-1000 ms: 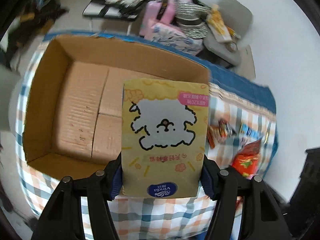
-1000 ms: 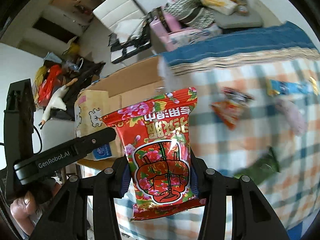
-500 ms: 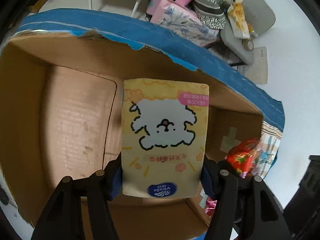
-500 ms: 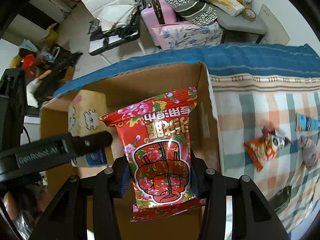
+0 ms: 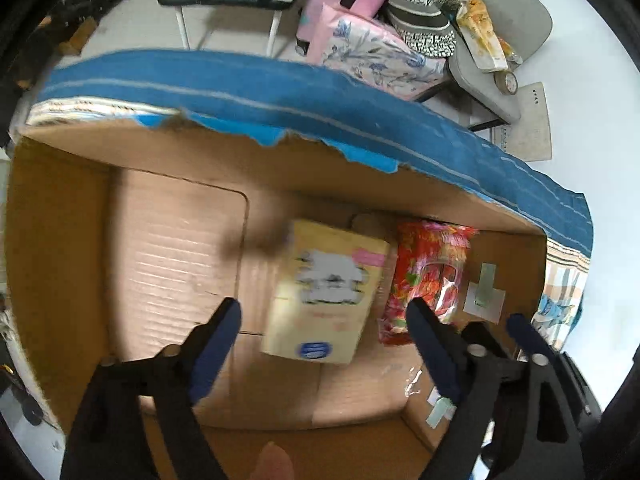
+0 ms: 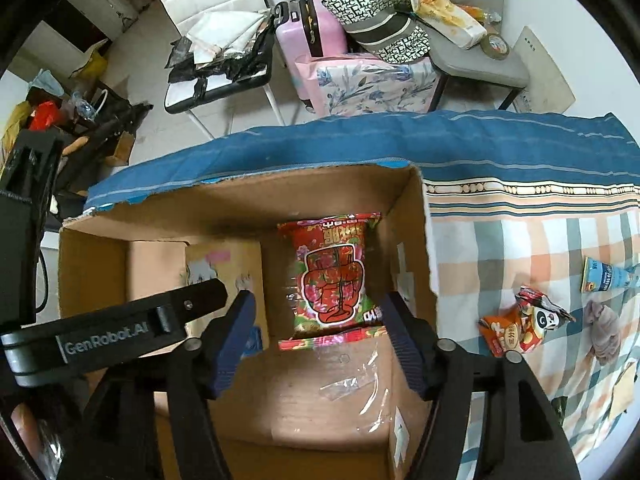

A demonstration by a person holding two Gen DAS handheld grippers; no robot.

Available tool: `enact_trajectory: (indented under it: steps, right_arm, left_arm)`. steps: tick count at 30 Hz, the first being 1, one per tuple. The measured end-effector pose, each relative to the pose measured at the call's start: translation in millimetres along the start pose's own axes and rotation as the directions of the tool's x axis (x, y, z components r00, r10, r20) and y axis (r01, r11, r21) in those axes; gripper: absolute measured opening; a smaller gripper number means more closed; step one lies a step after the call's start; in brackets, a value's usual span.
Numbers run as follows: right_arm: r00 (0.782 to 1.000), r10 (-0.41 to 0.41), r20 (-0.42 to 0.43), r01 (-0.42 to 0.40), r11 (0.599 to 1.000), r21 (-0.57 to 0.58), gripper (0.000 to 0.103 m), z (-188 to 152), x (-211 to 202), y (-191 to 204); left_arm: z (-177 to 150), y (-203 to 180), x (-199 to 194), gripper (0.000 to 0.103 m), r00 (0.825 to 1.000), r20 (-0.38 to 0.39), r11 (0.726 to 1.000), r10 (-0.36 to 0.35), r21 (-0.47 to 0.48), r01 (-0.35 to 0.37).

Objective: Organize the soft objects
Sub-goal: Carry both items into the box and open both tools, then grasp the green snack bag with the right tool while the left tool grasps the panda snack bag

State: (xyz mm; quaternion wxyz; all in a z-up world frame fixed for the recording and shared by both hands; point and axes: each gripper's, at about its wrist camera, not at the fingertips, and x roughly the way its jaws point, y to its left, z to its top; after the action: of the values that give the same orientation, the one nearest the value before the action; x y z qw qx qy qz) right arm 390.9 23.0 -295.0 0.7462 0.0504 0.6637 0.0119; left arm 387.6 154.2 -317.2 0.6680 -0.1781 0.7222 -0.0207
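Your left tongs (image 5: 324,316) and right tongs (image 6: 316,314) have just been opening and stand spread, pinching nothing; the yellow tissue pack (image 5: 324,292) and red snack bag (image 6: 332,276) lie side by side inside the cardboard box (image 6: 240,204).

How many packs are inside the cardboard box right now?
2: the yellow tissue pack near the middle of the cardboard box, and the red snack bag beside it by the right wall. None seems hidden.

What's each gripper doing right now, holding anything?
Left gripper: open, jaws just opened, yellow tissue pack loose in the box.
Right gripper: open, jaws just opened, red snack bag released in the box.
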Motion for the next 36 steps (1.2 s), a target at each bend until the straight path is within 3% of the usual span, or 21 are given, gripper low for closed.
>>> enact_trajectory:
  steps: [4, 9, 18, 24, 30, 36]
  right_arm:
    - [1.000, -0.007, 0.008, 0.007, 1.000, -0.012, 0.085, -6.8, -11.0, -1.6]
    - [1.000, 0.000, 0.013, 0.001, 0.999, -0.036, 0.103, -23.6, -26.0, -0.1]
    - [0.997, -0.035, 0.063, 0.041, 0.995, -0.096, 0.103, -72.7, -61.5, 2.4]
    - [0.995, -0.001, 0.097, 0.011, 0.995, -0.103, 0.103, -106.0, -91.1, -5.3]
    - [0.989, 0.034, 0.143, -0.019, 0.994, -0.108, 0.103, -129.8, -123.4, -13.3]
    - [0.980, 0.090, 0.176, -0.086, 0.996, -0.035, 0.103, -142.7, -151.7, -51.0]
  left_arm:
    - [-12.0, 0.6, -14.0, 0.098, 0.997, 0.057, 0.997, 0.060, 0.044, -0.063]
    - [-30.7, 5.4, -34.7, 0.099, 0.981, 0.148, 0.988, 0.126, 0.074, -0.138]
    - [-90.8, 10.0, -71.4, 0.099, 0.923, 0.302, 0.954, 0.241, 0.101, -0.282]
    - [-130.1, 13.4, -92.1, 0.098, 0.899, 0.362, 0.953, 0.246, 0.077, -0.292]
    - [-159.3, 6.7, -110.0, 0.099, 0.890, 0.391, 0.961, 0.235, 0.045, -0.273]
    - [-175.3, -34.5, -125.5, 0.099, 0.878, 0.429, 0.958, 0.213, 0.083, -0.273]
